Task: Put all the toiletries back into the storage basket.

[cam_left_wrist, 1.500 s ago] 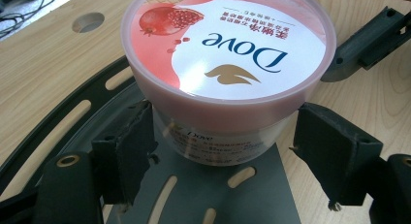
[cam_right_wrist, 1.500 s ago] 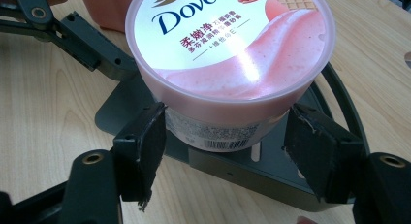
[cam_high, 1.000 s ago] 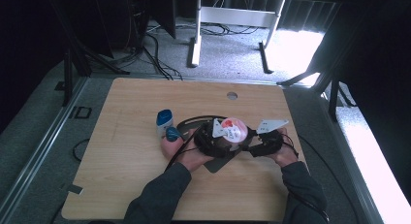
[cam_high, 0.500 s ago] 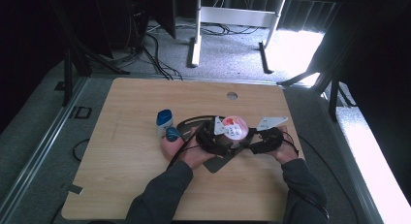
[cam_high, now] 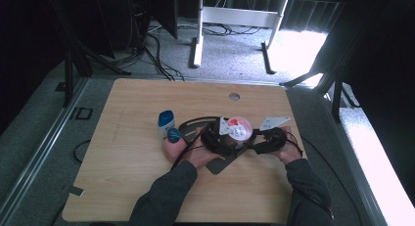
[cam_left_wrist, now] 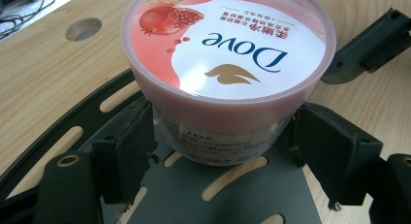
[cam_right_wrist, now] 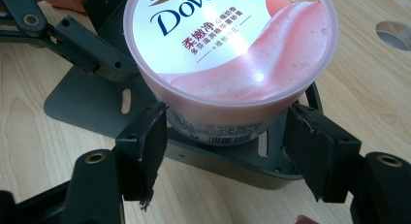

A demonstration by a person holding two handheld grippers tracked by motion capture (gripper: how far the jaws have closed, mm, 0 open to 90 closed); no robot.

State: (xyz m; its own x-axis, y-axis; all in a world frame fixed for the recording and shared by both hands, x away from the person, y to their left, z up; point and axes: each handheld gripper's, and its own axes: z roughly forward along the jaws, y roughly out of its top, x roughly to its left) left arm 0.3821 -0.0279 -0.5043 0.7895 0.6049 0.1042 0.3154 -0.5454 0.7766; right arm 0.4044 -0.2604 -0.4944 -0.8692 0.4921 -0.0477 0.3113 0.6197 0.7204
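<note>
On the wooden table (cam_high: 122, 162), both tongs (cam_left_wrist: 223, 151) (cam_right_wrist: 225, 146) clamp a pink "Dove" jar (cam_left_wrist: 228, 64).

Dark grey sleeves (cam_high: 164, 201), black claws (brass-ringed screw holes), trailing black cables.

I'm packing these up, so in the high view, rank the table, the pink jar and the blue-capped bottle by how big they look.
1. Table, by far the largest.
2. Pink jar.
3. Blue-capped bottle, close to the jar in apparent size, so this order is unsure.
</note>
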